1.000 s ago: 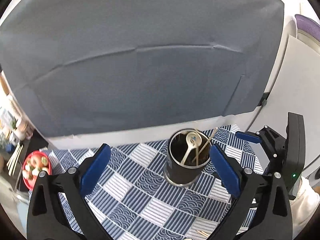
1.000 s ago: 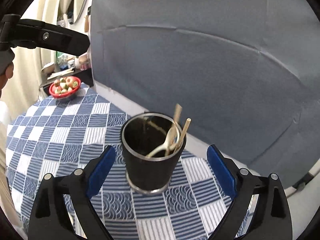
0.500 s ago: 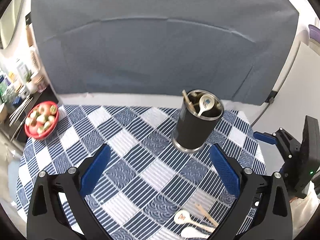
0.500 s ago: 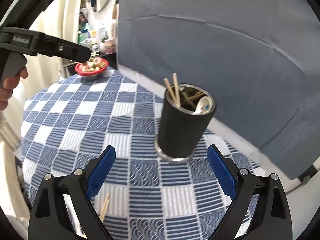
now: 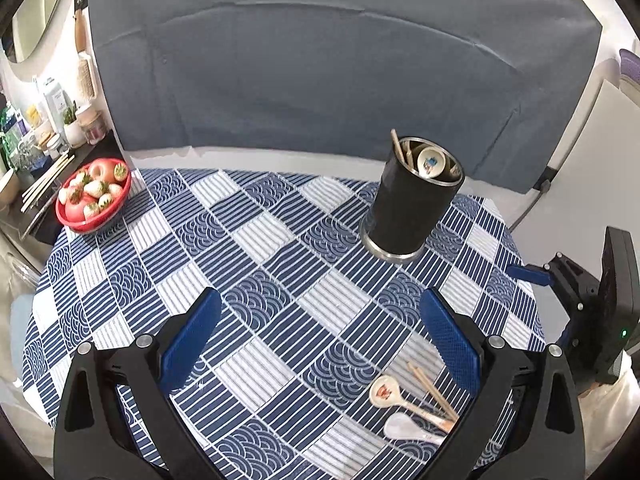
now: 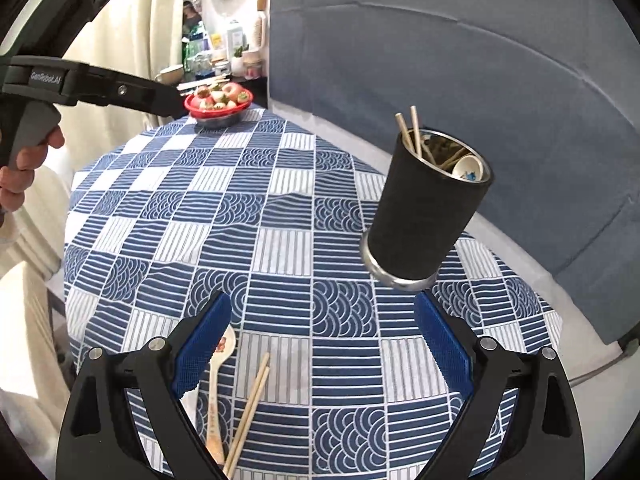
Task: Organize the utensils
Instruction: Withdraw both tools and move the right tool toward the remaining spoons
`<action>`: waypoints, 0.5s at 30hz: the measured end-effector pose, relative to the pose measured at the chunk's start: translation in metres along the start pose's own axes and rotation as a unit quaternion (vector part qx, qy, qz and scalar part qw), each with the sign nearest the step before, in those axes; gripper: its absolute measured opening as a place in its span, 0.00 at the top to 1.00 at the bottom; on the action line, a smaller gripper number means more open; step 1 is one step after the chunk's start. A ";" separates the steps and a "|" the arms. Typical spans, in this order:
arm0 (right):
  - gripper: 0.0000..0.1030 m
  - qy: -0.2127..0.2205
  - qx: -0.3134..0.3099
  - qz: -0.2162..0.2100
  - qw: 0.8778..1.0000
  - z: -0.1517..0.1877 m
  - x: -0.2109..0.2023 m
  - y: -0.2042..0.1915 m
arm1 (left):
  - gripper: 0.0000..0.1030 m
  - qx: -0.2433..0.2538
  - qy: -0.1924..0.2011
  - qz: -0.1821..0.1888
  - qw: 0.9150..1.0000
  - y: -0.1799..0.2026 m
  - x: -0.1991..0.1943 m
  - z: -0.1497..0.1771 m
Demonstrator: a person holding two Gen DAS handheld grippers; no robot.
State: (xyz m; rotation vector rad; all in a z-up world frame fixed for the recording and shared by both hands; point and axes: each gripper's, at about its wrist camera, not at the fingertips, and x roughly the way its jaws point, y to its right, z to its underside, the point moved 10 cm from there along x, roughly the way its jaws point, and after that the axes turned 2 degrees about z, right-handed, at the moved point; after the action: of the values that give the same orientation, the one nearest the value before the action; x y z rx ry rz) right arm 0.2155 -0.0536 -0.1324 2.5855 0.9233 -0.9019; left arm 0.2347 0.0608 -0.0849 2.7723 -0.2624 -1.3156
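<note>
A black cylindrical utensil holder with a steel rim and base (image 5: 412,204) stands upright toward the far right edge of a round table under a blue-and-white patchwork-patterned cloth (image 5: 256,264), holding wooden chopsticks (image 6: 412,130) and a white ceramic spoon (image 5: 430,162). Near the table's near edge lie a loose pair of wooden chopsticks (image 6: 250,408), a painted white ceramic spoon (image 5: 390,394) and a plain white spoon (image 5: 408,429), close together. The left gripper (image 5: 320,344) and the right gripper (image 6: 320,340) both hang above the cloth with blue-padded fingers spread wide and empty, and a red bowl of strawberries and apples (image 5: 94,194) sits at the far left edge.
</note>
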 end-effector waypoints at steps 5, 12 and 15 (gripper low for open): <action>0.14 -0.002 -0.022 -0.028 0.999 0.002 0.007 -0.015 | 0.06 0.005 -0.015 -0.018 1.000 -0.016 0.003 0.018; 0.16 -0.014 -0.067 -0.082 0.994 0.007 0.022 -0.032 | 0.06 -0.026 -0.027 -0.051 0.998 -0.028 0.003 0.040; 0.16 -0.023 -0.096 -0.117 0.988 0.010 0.029 -0.039 | 0.06 -0.047 -0.024 -0.067 0.996 -0.025 0.000 0.050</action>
State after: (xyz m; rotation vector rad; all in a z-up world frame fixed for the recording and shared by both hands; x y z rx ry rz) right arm 0.2035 -0.0139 -0.1596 2.3187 1.2546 -0.8775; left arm 0.1987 0.0859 -0.1196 2.7242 -0.0154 -1.3866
